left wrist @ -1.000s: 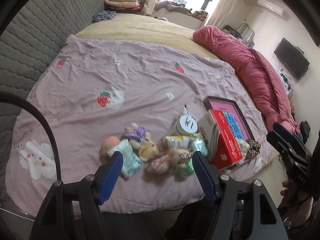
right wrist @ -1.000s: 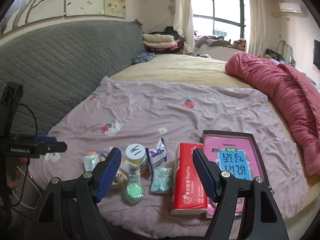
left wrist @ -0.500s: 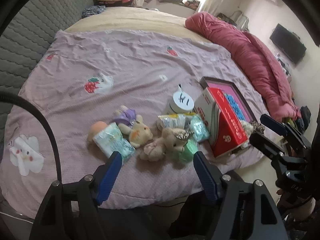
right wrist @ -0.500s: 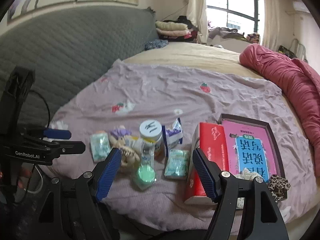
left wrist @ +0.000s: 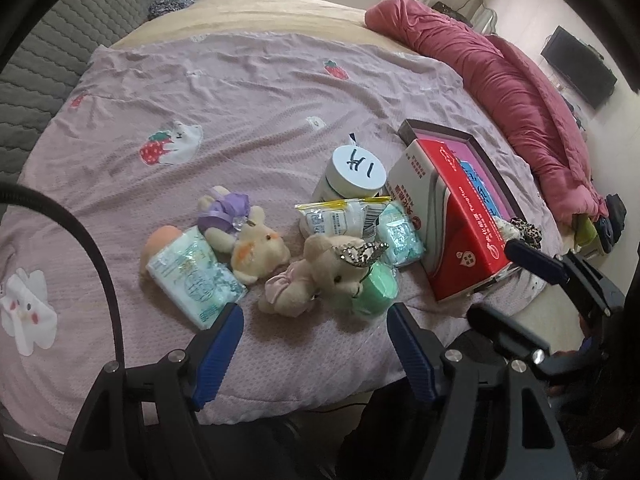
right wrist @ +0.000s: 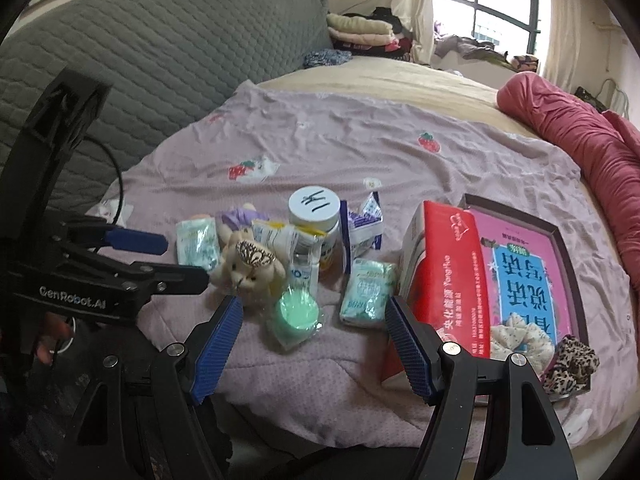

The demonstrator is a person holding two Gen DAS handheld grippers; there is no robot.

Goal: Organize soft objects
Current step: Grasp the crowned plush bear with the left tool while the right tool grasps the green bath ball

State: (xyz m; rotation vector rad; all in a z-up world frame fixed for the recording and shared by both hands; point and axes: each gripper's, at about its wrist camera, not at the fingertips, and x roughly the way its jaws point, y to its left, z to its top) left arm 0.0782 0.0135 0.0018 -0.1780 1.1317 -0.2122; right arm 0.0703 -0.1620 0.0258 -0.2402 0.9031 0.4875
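Now both tongs hang spread and empty over the bed's near edge, the left tongs (left wrist: 314, 344) nearer the crowned plush bear (left wrist: 320, 276), lying crosswise just beyond its tips, right tongs (right wrist: 314, 338) alongside.

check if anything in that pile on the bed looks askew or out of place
The red tissue box lies tilted, propped partly over the edge of the pink framed tray. The crowned plush bear sprawls against the green roll. Nothing looks spilled or damaged.
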